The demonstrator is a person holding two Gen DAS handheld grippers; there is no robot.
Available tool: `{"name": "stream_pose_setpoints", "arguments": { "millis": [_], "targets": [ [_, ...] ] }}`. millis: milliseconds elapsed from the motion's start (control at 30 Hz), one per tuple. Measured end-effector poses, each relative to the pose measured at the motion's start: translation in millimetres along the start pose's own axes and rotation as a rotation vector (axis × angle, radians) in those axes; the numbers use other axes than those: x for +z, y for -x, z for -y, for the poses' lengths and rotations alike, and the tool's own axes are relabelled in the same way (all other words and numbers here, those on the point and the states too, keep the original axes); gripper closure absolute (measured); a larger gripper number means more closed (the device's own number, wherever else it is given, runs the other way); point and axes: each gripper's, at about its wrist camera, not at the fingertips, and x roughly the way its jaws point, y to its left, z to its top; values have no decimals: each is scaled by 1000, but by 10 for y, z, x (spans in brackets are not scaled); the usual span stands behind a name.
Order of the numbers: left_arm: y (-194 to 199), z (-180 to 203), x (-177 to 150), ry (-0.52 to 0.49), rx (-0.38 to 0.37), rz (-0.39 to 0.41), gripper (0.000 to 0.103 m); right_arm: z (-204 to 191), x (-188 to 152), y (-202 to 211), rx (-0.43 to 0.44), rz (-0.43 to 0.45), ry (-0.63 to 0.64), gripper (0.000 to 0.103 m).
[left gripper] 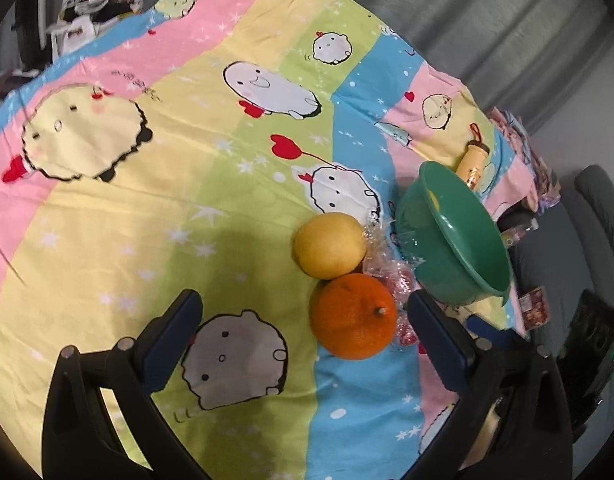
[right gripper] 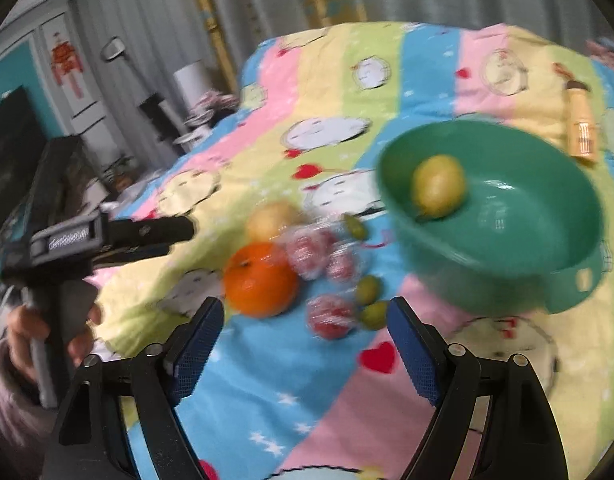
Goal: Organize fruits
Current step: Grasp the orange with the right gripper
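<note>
An orange (left gripper: 353,317) (right gripper: 260,279) lies on the cartoon-print cloth beside a yellow round fruit (left gripper: 329,245) (right gripper: 271,216). Red fruits in clear wrap (right gripper: 331,316) and small green fruits (right gripper: 371,300) lie between them and the green bowl (left gripper: 455,240) (right gripper: 507,232), which holds one yellow-green fruit (right gripper: 439,191). My left gripper (left gripper: 303,320) is open, its right finger just right of the orange; nothing is between the pads. My right gripper (right gripper: 303,330) is open and empty, hovering just short of the wrapped red fruits. The left gripper's body (right gripper: 107,236) shows in the right wrist view, held by a hand.
A tan bottle (left gripper: 473,162) (right gripper: 581,124) lies on the cloth beyond the bowl. The cloth-covered table (left gripper: 147,220) drops off at its right edge toward dark furniture. Curtains and cluttered shelves stand behind the table.
</note>
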Motion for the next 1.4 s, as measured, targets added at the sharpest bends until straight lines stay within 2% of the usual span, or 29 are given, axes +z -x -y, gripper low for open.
{"name": "stream_pose_setpoints", "arguments": {
  "millis": [100, 233, 500, 833, 967, 1133, 1167, 1333, 1400],
  "targets": [
    [-38, 15, -1, 11, -28, -11, 1, -98, -43, -71, 65, -10, 28, 19],
    [-74, 101, -11, -20, -42, -24, 1, -219, -91, -140, 93, -22, 74, 19],
    [-167, 257, -49, -114, -51, -39, 1, -321, -98, -269, 63, -33, 121, 19],
    [-358, 372, -54, -212, -7, -66, 3, -450, -17, -464, 47, -25, 183, 24],
    [-431, 392, -59, -231, -15, -88, 10, -393, 7, -603, 26, -69, 159, 27],
    [-501, 378, -59, -224, -25, -110, 13, -410, 65, -707, 22, -91, 175, 28],
    [-512, 376, -65, -223, -28, -115, 18, -407, 72, -725, 17, -95, 178, 28],
    [-569, 372, -88, -214, -41, -137, 32, -398, 75, -812, 9, -120, 177, 28],
    [-585, 368, -88, -200, -69, -150, 38, -417, 77, -830, 1, -123, 189, 28]
  ]
}}
